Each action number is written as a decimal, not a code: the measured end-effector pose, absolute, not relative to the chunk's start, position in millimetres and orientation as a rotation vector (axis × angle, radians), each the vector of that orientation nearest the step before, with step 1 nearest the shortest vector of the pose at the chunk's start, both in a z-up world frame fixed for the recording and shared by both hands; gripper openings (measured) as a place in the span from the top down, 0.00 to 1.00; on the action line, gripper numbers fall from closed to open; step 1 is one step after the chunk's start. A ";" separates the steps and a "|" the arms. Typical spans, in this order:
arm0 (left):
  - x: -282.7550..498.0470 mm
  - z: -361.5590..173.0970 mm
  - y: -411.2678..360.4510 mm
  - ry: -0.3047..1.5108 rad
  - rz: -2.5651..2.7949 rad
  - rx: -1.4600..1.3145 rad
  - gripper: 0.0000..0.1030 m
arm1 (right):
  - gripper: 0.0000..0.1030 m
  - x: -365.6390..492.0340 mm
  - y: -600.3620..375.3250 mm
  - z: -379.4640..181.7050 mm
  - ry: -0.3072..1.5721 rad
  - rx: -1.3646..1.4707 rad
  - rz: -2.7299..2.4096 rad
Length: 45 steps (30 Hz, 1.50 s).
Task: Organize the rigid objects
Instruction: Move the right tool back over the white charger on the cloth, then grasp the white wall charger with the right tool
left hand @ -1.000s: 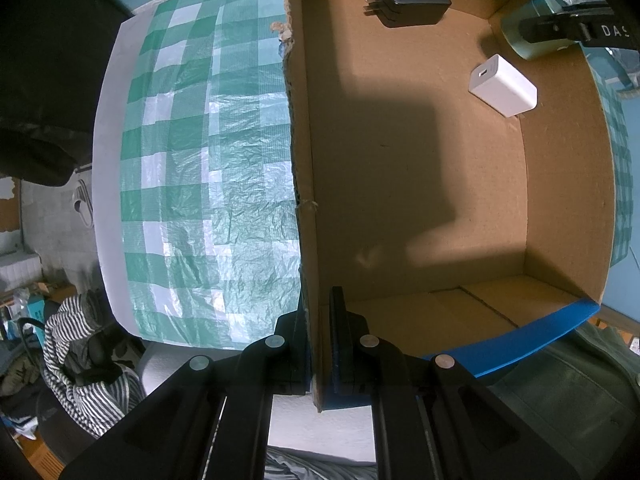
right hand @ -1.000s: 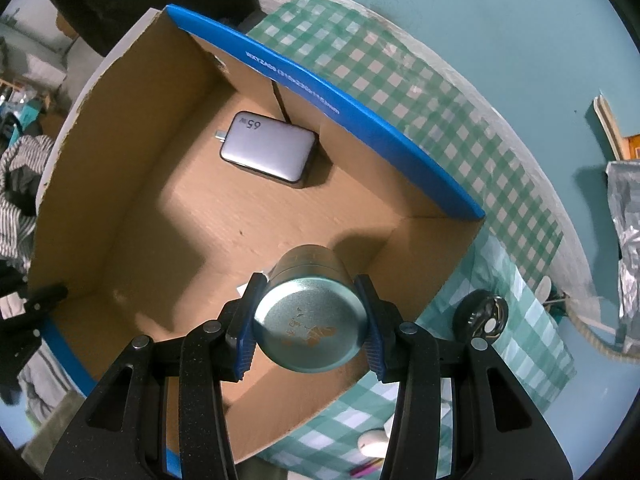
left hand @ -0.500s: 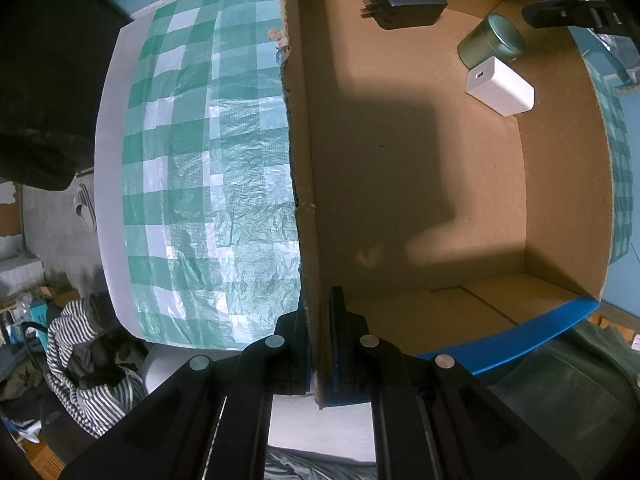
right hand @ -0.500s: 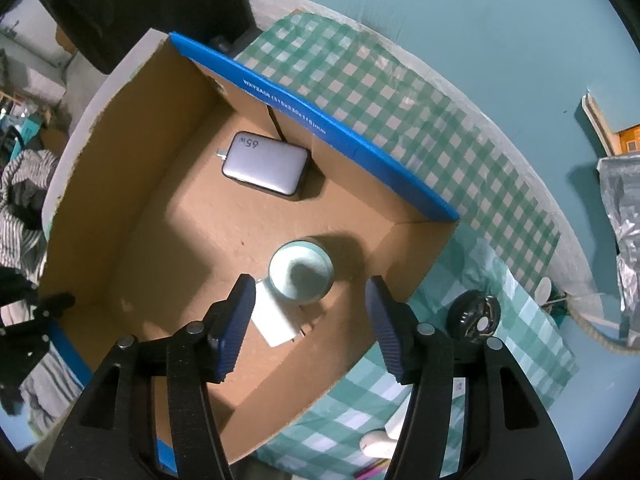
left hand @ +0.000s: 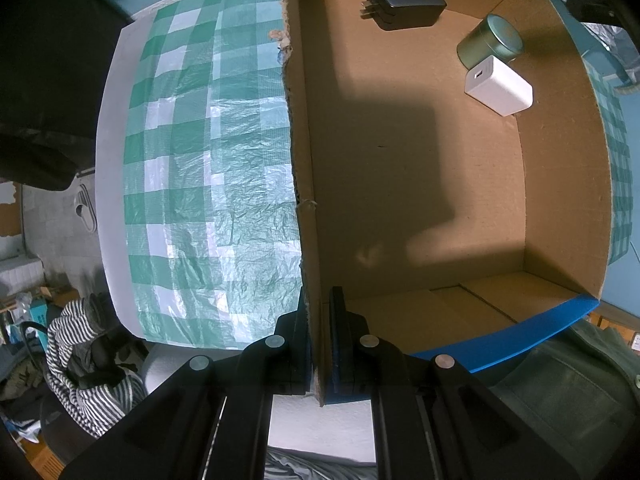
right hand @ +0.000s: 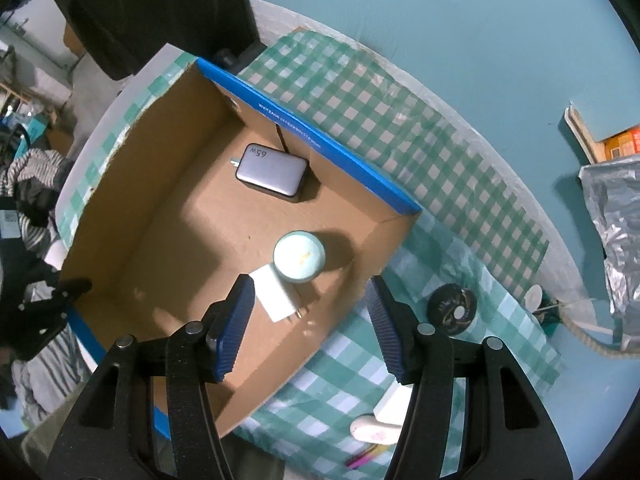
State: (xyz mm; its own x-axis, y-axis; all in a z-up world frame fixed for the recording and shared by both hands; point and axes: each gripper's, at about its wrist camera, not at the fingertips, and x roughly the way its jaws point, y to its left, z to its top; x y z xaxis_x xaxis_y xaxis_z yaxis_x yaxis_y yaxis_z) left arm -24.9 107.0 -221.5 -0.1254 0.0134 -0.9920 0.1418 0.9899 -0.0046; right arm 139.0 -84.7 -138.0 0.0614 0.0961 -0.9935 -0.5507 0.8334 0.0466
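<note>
We pinch the wall of the cardboard box (left hand: 440,184) with our left hand-held gripper (left hand: 318,344), its fingers closed on the cardboard. Our right hand-held gripper (right hand: 308,330) hangs above the box, spread wide and holding nothing. Inside, the green tin (right hand: 299,256) stands upright touching the white charger (right hand: 276,298), well apart from the grey charger (right hand: 272,176) by the blue-edged wall.

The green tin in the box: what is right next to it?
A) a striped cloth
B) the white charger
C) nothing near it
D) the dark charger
B: the tin stands upright against the white charger on the box floor, while the dark charger lies apart in the far corner.
</note>
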 end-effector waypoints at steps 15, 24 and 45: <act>-22.8 -222.0 108.2 1.696 -0.111 0.118 0.93 | 0.43 120.8 -134.6 -106.4 1.406 -0.396 0.470; -22.6 -223.4 108.0 1.702 -0.108 0.114 0.93 | 0.36 110.7 -183.3 -112.6 1.446 -0.331 0.400; -23.2 -223.8 109.1 1.705 -0.105 0.114 0.93 | 0.34 89.3 -278.7 -222.8 1.631 -0.109 0.206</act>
State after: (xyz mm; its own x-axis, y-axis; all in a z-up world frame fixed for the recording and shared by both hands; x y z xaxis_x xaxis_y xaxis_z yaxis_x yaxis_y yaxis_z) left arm -23.2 109.1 -223.8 -0.1360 0.0146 -0.9906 0.1364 0.9906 -0.0041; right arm 89.3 -278.7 -222.8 -0.0718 0.0542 -0.9959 -0.1950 0.9785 0.0673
